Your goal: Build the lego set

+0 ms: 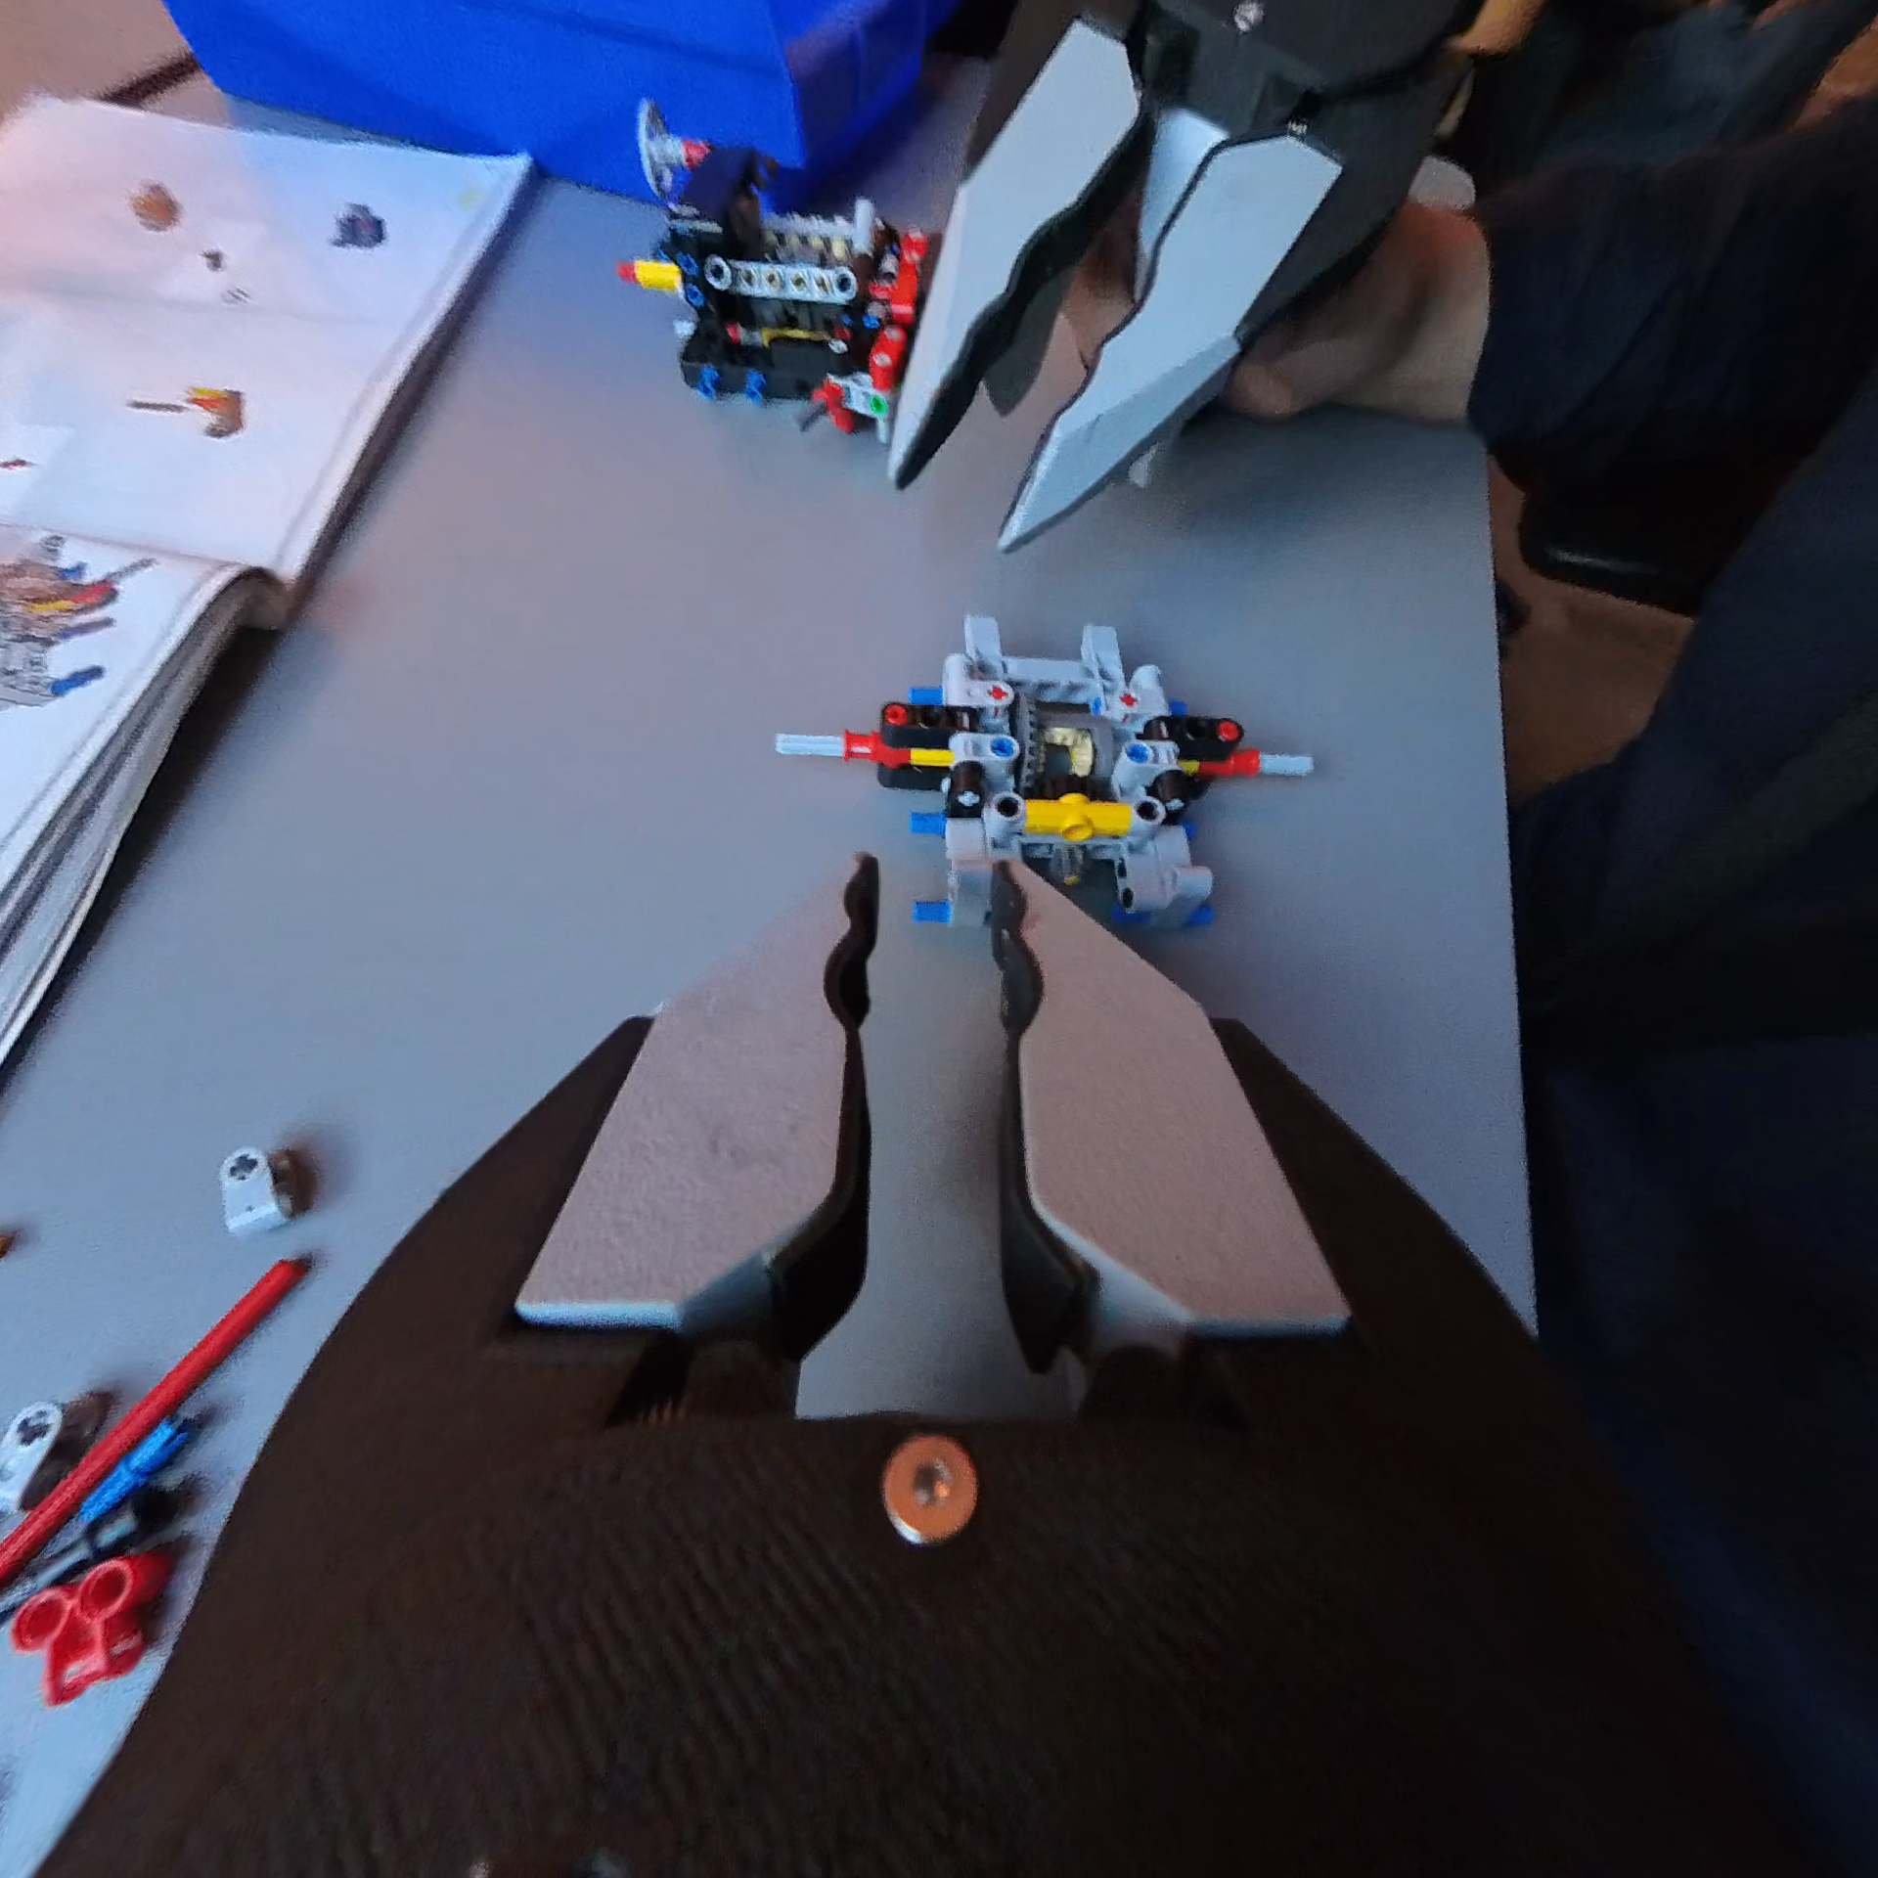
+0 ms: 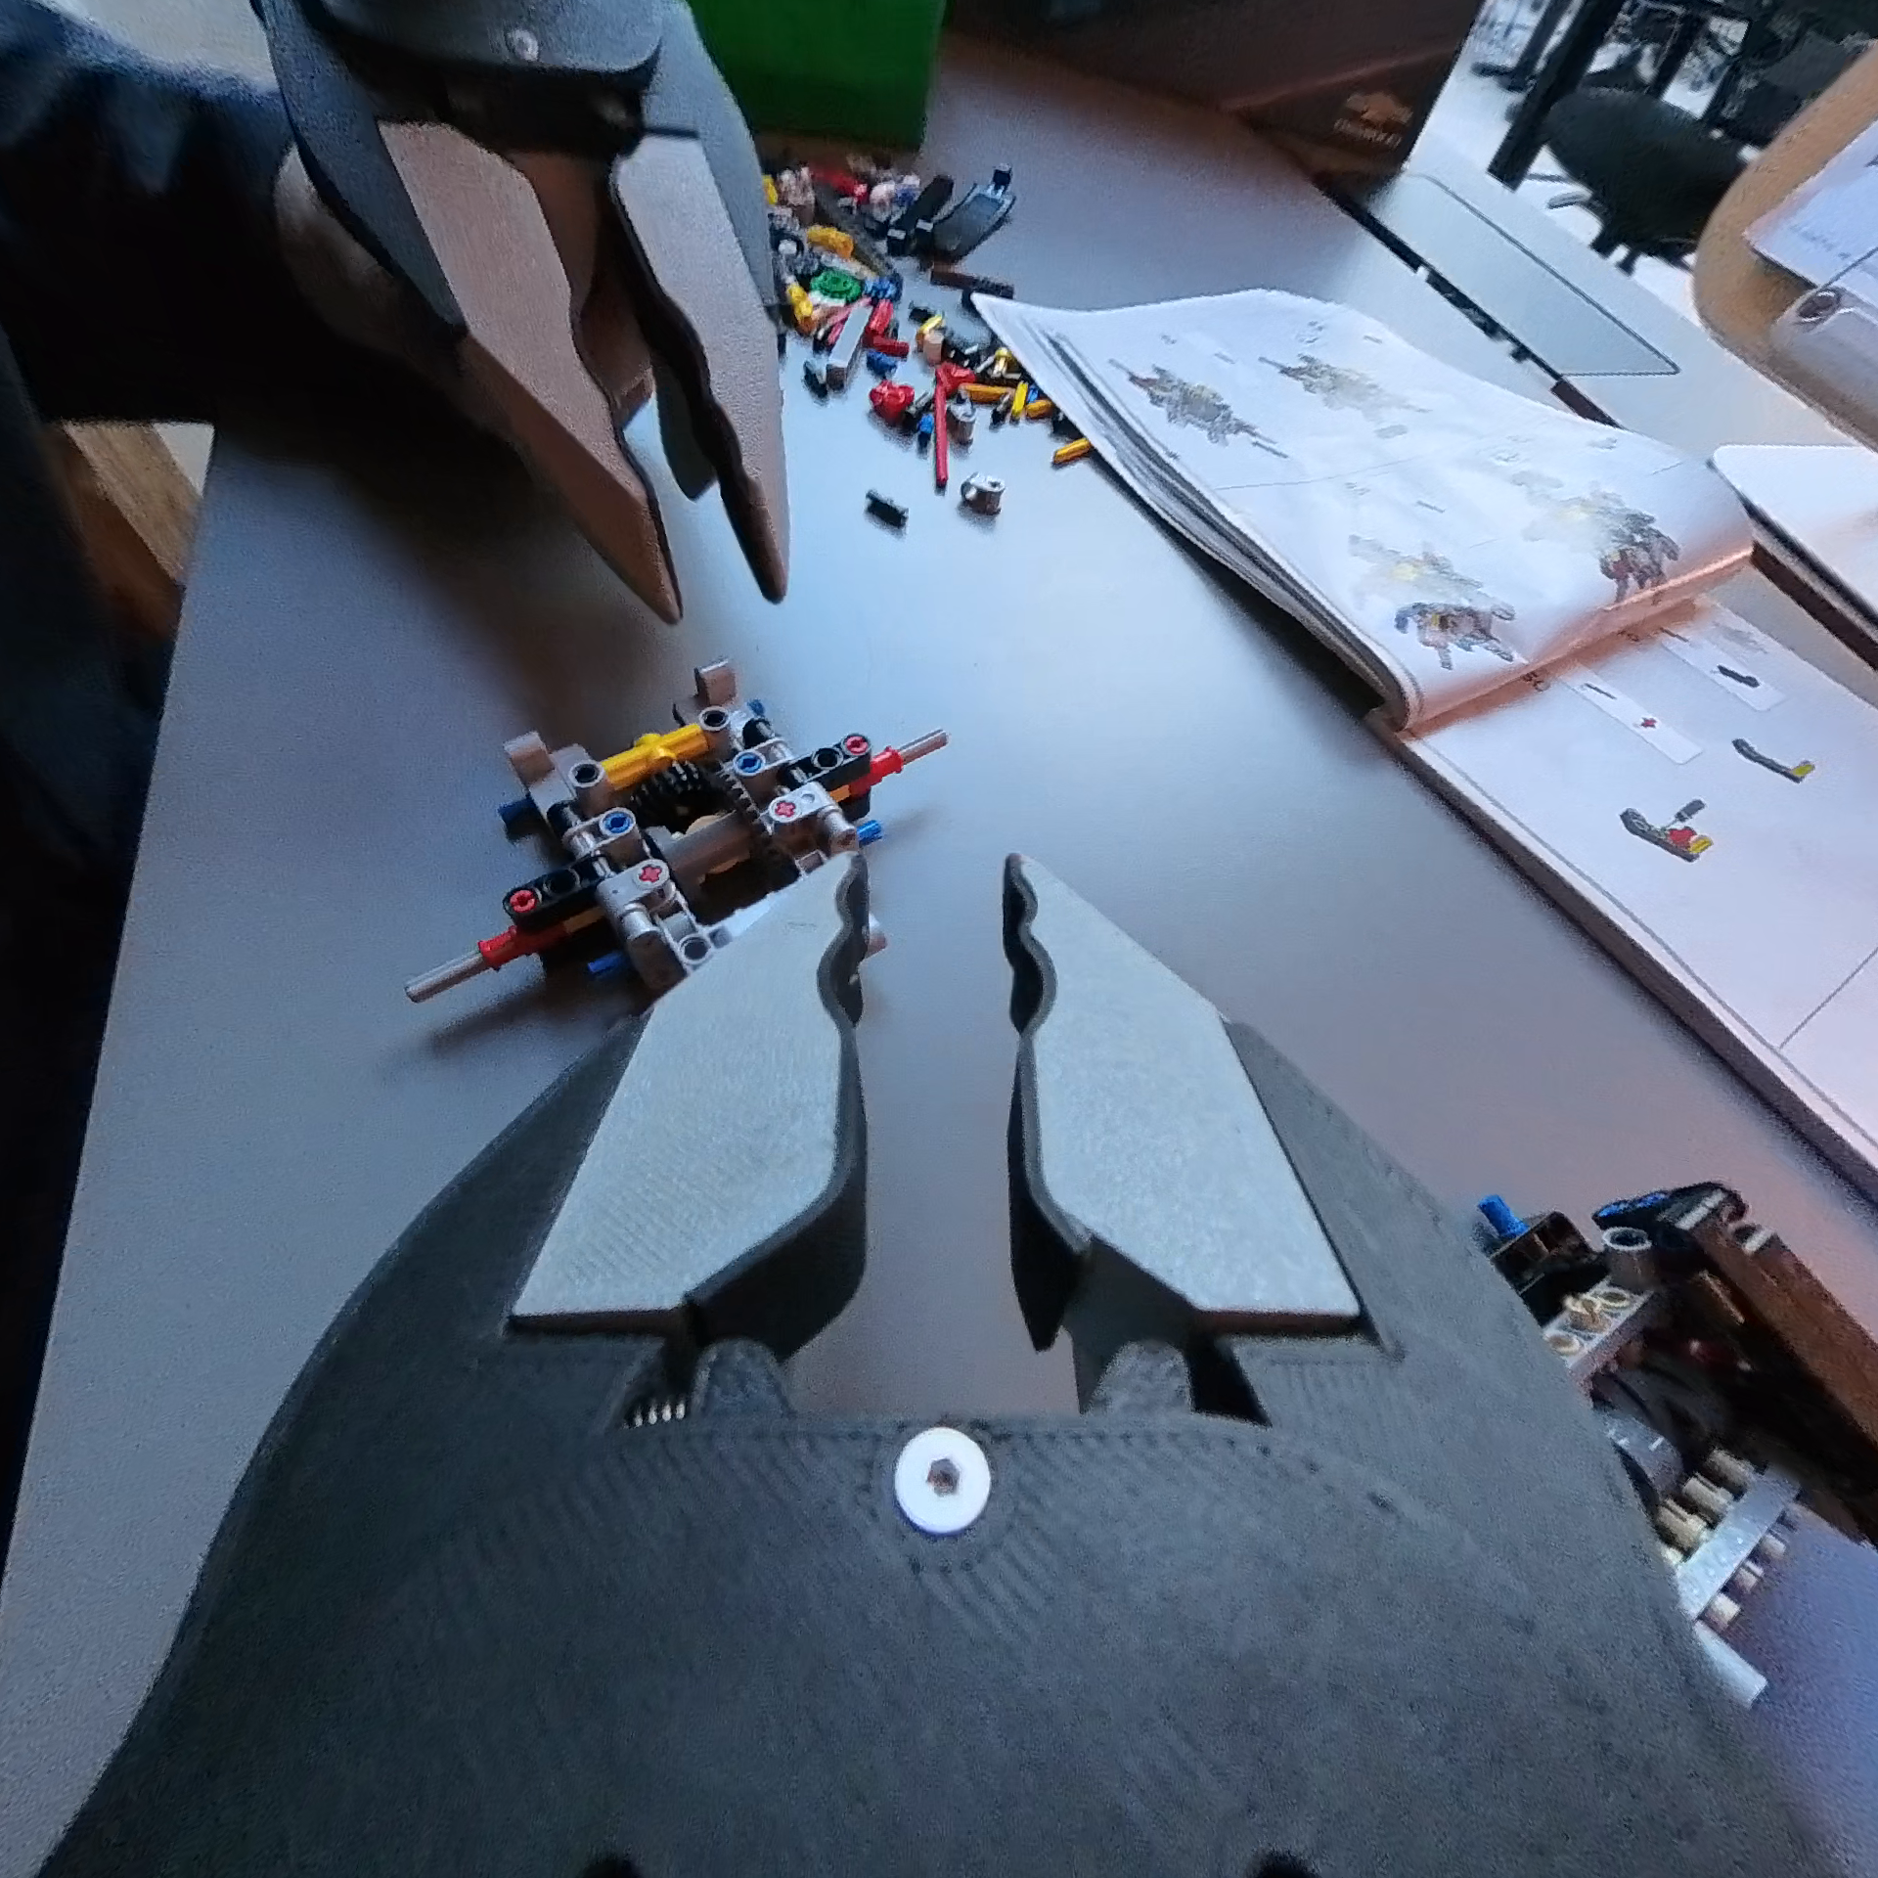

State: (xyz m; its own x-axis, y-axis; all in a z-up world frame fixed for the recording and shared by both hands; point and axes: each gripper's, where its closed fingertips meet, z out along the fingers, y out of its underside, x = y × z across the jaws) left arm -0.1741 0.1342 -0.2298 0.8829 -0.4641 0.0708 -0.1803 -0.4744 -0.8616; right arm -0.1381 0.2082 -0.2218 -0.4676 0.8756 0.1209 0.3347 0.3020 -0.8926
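A small grey brick assembly (image 1: 1057, 783) with a yellow connector, gears and red-tipped axles lies on the grey table (image 1: 610, 813). It also shows in the right wrist view (image 2: 681, 823). My left gripper (image 1: 935, 874) is open and empty, its tips just short of the assembly's near left corner. It shows from the other side in the right wrist view (image 2: 724, 600), hovering behind the assembly. My right gripper (image 2: 935, 869) is open and empty, its left fingertip (image 2: 849, 884) over the assembly's near corner. It shows in the left wrist view (image 1: 960, 508), held beyond the assembly.
An open instruction booklet (image 1: 203, 356) (image 2: 1372, 478) lies at the table's side. A larger black assembly (image 1: 793, 305) (image 2: 1677, 1372) stands by a blue box (image 1: 508, 71). Loose parts (image 1: 91, 1474) (image 2: 894, 305) lie scattered; a green box (image 2: 823, 61) stands behind them. The table edge (image 1: 1504, 813) is close. Some 9 centimeters of space lies between my two pairs of fingers.
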